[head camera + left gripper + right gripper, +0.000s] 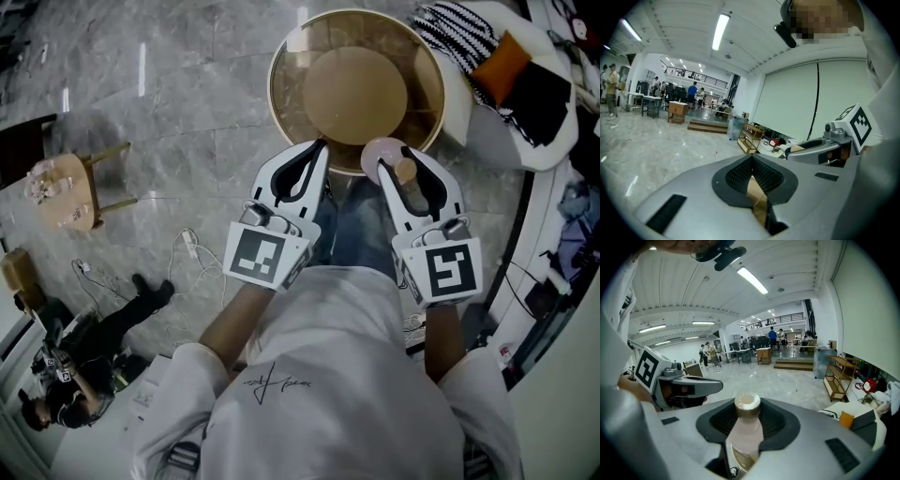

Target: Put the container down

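Head view: I look steeply down on both tools, held out in front of me toward 12 o'clock, where the round counter (305, 56) stands on a grey marble floor (187, 112).
Right tool: the right tool (394, 161) is clamped on the container (382, 155). In the right gripper view the right tool (747, 414) has its ribbed pads pressed on either side of the container (746, 432).
Container: a small pale pink bottle with a tan cap, cap end pointing away from me. It hangs at the counter's 6 o'clock rim, touching nothing but the pads as far as I can see. I cannot tell how high above the top it is.
Left tool: the left tool (322, 147) sits just beside the right one, toward 9 o'clock of it. In the left gripper view the left tool (752, 176) has its jaws brought together with nothing between them; only a sliver of brown shows through the gap below.
Counter top: the part I can see is bare.
Surroundings: a wooden stool (66, 192) stands at 9 o'clock and a white armchair (487, 141) with a striped cushion (459, 33) at 2 o'clock, both well apart from the tools.
Progress: I judge the carry nearly over, since the bottle is at the counter's edge, but it is not yet set down.
Left to do: move it further in over the top, lower it until it rests, part the jaws, and draw back without tipping it.
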